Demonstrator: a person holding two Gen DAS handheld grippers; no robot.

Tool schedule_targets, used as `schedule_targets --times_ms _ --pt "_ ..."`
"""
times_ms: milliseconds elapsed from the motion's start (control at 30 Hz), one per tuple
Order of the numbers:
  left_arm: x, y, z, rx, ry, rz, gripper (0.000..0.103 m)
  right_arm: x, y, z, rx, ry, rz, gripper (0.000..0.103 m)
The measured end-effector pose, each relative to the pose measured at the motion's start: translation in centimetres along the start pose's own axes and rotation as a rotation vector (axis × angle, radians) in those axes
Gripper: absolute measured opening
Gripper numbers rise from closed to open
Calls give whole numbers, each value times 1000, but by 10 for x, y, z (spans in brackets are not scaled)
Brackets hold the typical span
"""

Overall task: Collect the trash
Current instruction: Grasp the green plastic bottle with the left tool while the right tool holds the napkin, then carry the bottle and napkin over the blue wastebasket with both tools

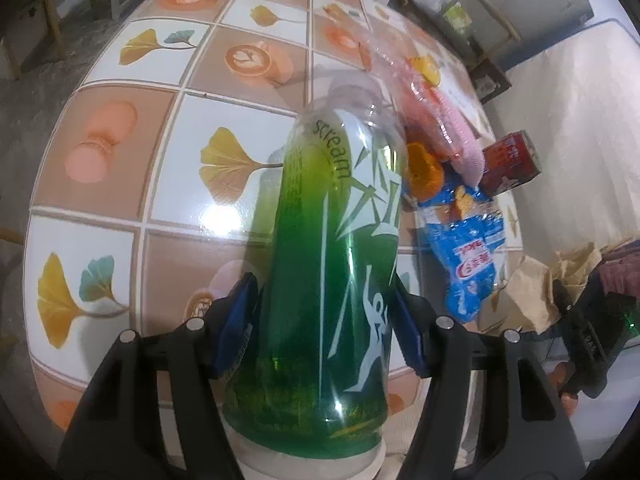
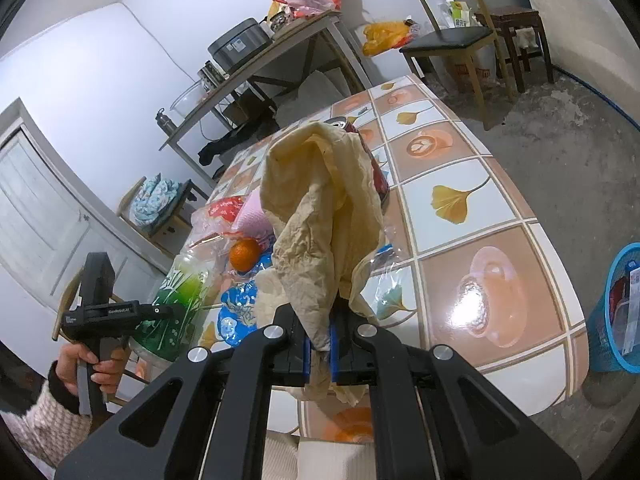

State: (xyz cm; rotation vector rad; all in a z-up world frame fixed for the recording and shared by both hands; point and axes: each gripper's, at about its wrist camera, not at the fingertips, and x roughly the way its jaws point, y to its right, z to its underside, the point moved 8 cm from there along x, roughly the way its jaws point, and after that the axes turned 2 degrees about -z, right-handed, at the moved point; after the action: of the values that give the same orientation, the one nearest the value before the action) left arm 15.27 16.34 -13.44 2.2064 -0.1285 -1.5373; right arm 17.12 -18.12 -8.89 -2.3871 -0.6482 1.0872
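My left gripper [image 1: 324, 320] had its blue pads on both sides of the green clear plastic bottle [image 1: 332, 272] near the desk's [image 1: 168, 160] near edge, but I could not tell if they squeezed it. It looked light, smooth and slippery, so the middle was the best place to hold. My right gripper [image 2: 319, 340] pinched the soft crumpled yellowish paper [image 2: 324, 216] above the desk.

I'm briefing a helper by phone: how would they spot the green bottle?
On the tiled-pattern table, beside the heap of wrappers, a tall clear plastic bottle with a green label stands between the left gripper's blue pads. It is the only upright green item there.
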Motion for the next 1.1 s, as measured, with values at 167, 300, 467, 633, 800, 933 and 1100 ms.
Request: schedule_targets --times_ms 167,300,467,633,800,933,1100 --pt "-21 0 8 -40 77 37 56 -6 -1 -2 0 16 -13 7" --pt "-51 -1 19 -45 172 40 55 -9 -2 -1 -6 35 -39 7" --pt "-69 -2 23 -54 233 60 55 0 -4 0 4 13 -77 7" --pt "-77 7 24 -71 255 133 54 -4 -6 -3 -17 23 -79 7" --pt "-97 43 22 -33 294 236 54 -16 4 -3 7 48 -76 7" --pt "-113 87 18 56 328 295 54 -40 13 -6 13 105 -69 7" --pt "-103 171 15 209 288 407 54 -84 49 -9 56 184 4 7"
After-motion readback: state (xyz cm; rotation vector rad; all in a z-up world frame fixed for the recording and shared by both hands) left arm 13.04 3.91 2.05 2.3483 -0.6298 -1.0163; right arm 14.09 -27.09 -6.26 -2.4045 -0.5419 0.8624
